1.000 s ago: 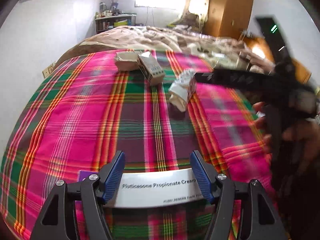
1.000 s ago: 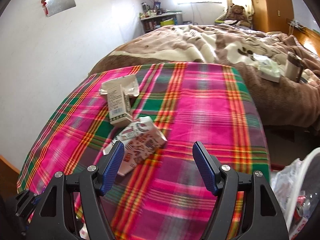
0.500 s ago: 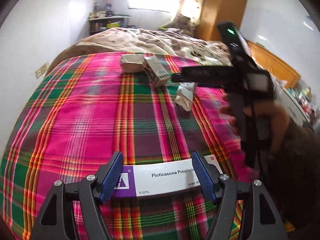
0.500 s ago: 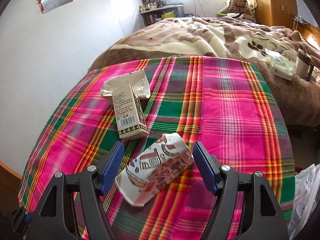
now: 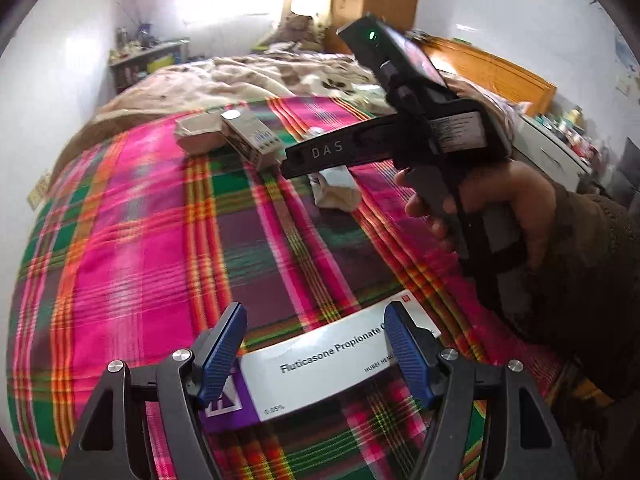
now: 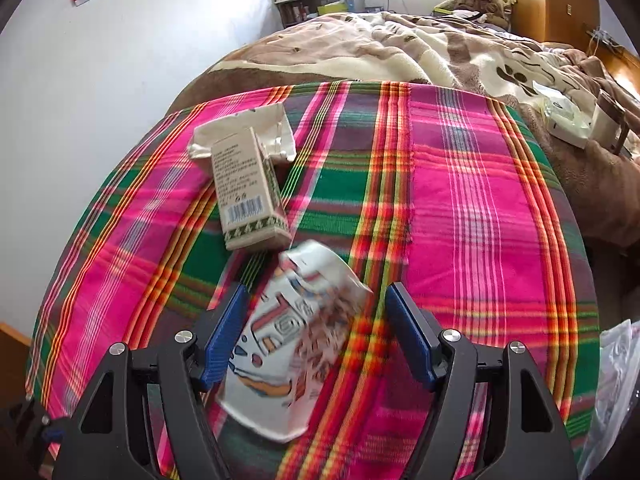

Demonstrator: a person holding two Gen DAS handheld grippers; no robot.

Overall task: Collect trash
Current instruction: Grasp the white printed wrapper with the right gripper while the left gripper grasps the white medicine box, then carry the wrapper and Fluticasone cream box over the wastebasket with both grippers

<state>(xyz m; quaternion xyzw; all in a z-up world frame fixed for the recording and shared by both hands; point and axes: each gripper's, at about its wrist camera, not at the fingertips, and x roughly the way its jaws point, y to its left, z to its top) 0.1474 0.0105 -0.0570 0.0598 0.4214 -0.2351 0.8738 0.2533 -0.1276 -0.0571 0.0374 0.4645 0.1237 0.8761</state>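
Since the earlier frames, my right gripper [image 6: 314, 338] has come down over the crushed paper cup [image 6: 296, 344], which now lies between its wide jaws, not yet pinched. My left gripper [image 5: 314, 354] has rolled; its jaws stand apart astride the cream box [image 5: 320, 364], and I see no squeeze. So I judge both pickups are only prepared. On the plaid blanket [image 6: 480, 208] I count four pieces of trash: this box, one cup, then one carton [image 6: 250, 196] and one torn wrapper [image 6: 276, 128] farther away.
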